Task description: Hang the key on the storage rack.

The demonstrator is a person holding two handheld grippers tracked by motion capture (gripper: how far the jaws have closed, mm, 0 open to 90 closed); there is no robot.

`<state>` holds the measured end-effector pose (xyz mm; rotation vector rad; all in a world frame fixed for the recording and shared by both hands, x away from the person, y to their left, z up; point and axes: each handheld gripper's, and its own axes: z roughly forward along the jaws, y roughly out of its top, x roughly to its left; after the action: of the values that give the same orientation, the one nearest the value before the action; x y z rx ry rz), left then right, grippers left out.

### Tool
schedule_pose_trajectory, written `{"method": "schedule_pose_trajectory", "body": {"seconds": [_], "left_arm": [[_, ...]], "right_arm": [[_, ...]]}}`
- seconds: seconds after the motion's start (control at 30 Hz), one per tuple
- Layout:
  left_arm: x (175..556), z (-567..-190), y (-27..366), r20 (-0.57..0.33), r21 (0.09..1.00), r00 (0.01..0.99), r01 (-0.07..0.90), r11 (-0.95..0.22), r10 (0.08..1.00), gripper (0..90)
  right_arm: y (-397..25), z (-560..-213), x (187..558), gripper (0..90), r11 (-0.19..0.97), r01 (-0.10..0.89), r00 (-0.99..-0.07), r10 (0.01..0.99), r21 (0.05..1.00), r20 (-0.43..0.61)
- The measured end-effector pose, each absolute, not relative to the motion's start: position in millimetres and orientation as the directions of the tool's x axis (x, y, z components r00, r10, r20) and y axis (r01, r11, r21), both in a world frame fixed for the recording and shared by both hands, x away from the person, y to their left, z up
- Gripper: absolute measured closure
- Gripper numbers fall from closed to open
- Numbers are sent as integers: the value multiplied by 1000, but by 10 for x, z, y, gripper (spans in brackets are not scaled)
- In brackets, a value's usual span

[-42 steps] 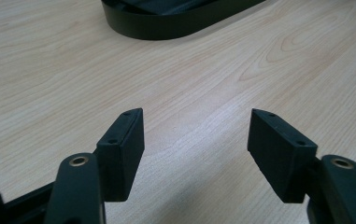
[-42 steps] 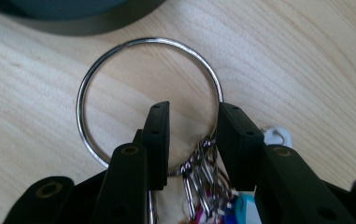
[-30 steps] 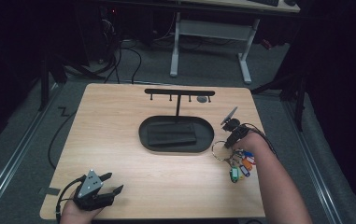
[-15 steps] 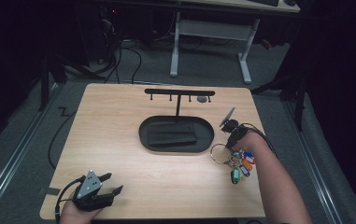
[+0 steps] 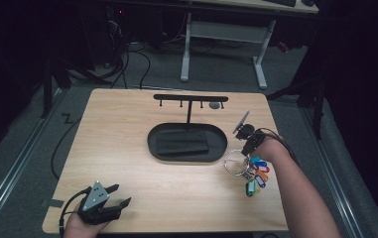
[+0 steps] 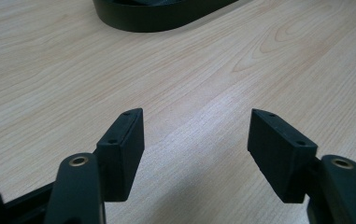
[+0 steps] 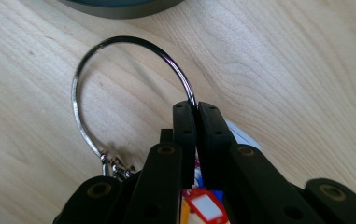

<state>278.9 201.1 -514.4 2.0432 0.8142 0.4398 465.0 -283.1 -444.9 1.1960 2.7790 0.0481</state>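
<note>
Little has been moved since a second ago: the right hand-held gripper [image 7: 195, 106] is kept pinched on the key ring [image 7: 84, 77], which is laid flat on the desk [image 5: 127, 144] just beside the black oval tray [image 5: 152, 144], its coloured tags [image 5: 257, 173] near the right edge. The left hand-held gripper [image 6: 195, 140] is held spread above bare wood at the near-left corner.

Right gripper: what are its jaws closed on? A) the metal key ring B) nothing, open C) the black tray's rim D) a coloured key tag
A: in the right gripper view the right gripper has its jaws pinched together on the thin wire of the metal key ring, with the coloured key tags hanging below it.
</note>
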Motion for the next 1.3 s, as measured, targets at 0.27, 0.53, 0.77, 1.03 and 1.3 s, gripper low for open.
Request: {"method": "schedule_pose_trajectory", "body": {"seconds": [0.27, 0.53, 0.77, 1.03, 1.3], "left_arm": [[2790, -5147, 2011, 0, 831, 723, 384, -402, 691, 369], [2799, -5149, 2011, -6, 831, 726, 386, -400, 687, 369], [2800, -5148, 2011, -4, 830, 729, 384, -404, 685, 368], [2812, -5158, 2017, -8, 828, 730, 388, -405, 683, 368], [2811, -5164, 2013, -7, 824, 733, 389, -411, 680, 368]], "right_arm": [[-2769, -4163, 4486, 875, 703, 706, -696, 711, 84, -103], [-2729, -3744, 4342, 876, 710, 696, -699, 704, 104, -127], [-2670, -3351, 4283, 876, 711, 694, -687, 702, 118, -186], [-2577, -3135, 4353, 876, 715, 688, -681, 695, 124, -230], [-2469, -3062, 4496, 877, 719, 684, -680, 689, 120, -251]]}}
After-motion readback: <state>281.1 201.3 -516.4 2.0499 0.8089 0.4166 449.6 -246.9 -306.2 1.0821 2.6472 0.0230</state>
